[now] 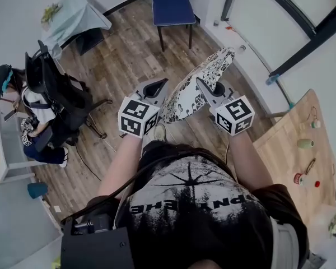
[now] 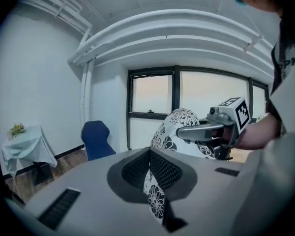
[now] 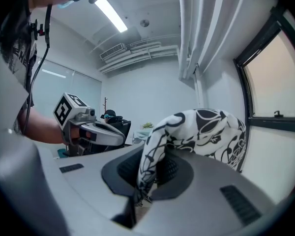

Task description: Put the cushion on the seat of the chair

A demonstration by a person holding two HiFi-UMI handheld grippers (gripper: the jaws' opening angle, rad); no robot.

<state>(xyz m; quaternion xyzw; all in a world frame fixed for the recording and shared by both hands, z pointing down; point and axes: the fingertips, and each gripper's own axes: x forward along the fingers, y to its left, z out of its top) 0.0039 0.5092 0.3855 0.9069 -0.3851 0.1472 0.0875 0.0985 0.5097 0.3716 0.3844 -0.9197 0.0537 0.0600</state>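
Observation:
A round black-and-white patterned cushion hangs in the air between both grippers, tilted on edge above the wooden floor. My left gripper is shut on the cushion's left rim. My right gripper is shut on its right rim. A blue chair stands ahead by the far wall, its seat bare; the left gripper view also has the chair under the window. In each gripper view the other gripper is across the cushion.
A person sits in a black office chair at the left. A small table with a pale cloth stands at the back left. A wooden table with small items is at the right. Windows line the right wall.

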